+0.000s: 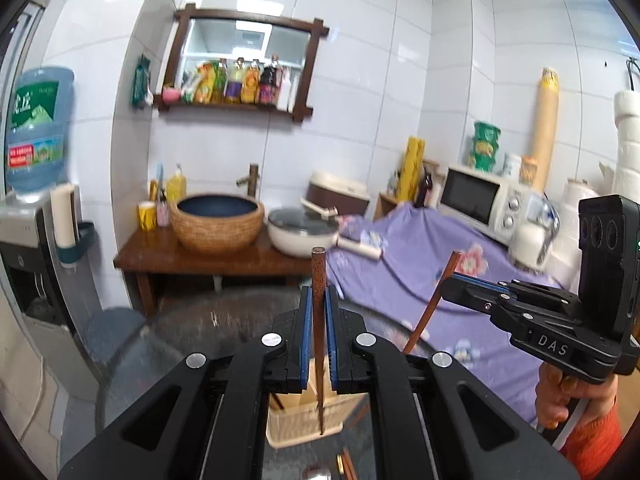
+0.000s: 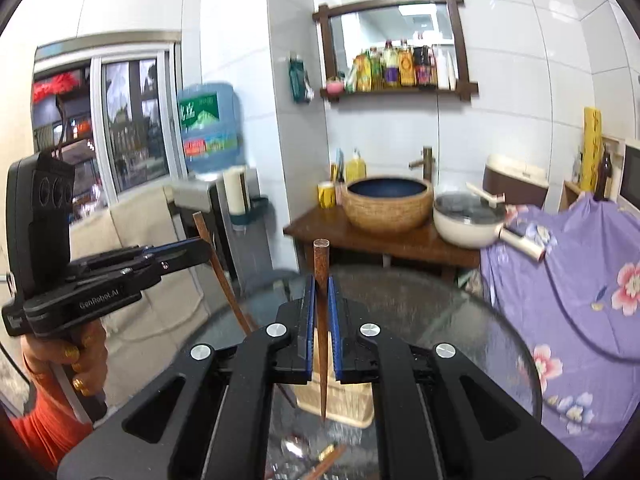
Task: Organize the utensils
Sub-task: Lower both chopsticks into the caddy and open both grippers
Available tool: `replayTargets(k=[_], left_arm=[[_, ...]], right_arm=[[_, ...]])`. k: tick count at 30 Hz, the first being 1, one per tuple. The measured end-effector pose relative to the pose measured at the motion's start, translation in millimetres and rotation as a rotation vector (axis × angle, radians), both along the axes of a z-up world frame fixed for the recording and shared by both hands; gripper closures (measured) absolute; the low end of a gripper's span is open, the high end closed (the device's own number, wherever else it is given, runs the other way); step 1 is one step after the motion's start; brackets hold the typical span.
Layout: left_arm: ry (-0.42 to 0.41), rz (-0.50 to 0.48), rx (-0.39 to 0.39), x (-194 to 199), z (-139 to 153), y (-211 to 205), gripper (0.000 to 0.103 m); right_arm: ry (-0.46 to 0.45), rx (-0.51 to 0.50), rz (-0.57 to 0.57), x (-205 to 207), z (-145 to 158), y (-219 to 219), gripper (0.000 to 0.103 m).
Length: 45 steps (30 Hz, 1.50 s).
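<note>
Both hand-held grippers clamped, one chopstick each. Left hand-held gripper (image 1: 319,304): blue pads closed tight on a reddish-brown chopstick (image 1: 319,280), stick roughly upright, blunt end up above the pads, pointed tip hanging down over the beige utensil holder (image 1: 306,420). Right hand-held gripper (image 2: 319,300): same grip, pads shut on a second brown chopstick (image 2: 321,272), upright, tip pointing down in front of the holder (image 2: 332,404). Holder sits on the round glass desk (image 2: 460,312). More utensils lie loose on the glass near the bottom edge: a metal spoon (image 2: 296,446) and a couple of chopsticks (image 2: 328,458) beside it. In each wrist view the other gripper shows at the side, held level, its chopstick tilted. Orange sleeve (image 2: 44,428) visible on the arm. Background blurred; purple floral cloth (image 2: 560,280) just right of the desk.
</note>
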<state>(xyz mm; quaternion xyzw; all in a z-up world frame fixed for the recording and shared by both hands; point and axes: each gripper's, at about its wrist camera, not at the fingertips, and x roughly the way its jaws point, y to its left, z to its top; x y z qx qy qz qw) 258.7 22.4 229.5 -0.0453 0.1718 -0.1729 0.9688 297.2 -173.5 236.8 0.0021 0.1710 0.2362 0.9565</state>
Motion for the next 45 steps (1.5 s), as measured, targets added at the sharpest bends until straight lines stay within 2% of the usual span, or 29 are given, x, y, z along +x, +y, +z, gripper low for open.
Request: replayTargets(k=[4, 7, 10, 20, 26, 41, 44, 45], left_arm=[[-0.011, 0.037, -0.003, 18, 21, -4, 0.096], [-0.014, 0.079, 0.017, 33, 23, -9, 0.096], [0.008, 0.087, 0.031, 43, 12, -12, 0.096], [0.141, 0.088, 0.06, 71, -62, -19, 0.096], [0.199, 0.087, 0.067, 79, -92, -19, 0.096], [0.224, 0.091, 0.061, 84, -106, -16, 0.095], [0.207, 0.096, 0.072, 79, -105, -15, 0.088], [0.202, 0.098, 0.071, 78, -104, -15, 0.08]], right_arm=[[-0.035, 0.011, -0.038, 17, 25, 8, 0.096], [-0.04, 0.0, -0.06, 30, 26, 16, 0.096], [-0.028, -0.019, -0.076, 41, 12, 22, 0.096], [0.073, -0.061, -0.111, 69, -64, 25, 0.096], [0.117, -0.074, -0.119, 77, -93, 26, 0.095], [0.116, -0.078, -0.137, 76, -102, 22, 0.095], [0.109, -0.096, -0.145, 75, -103, 22, 0.094], [0.108, -0.1, -0.146, 74, -104, 22, 0.093]])
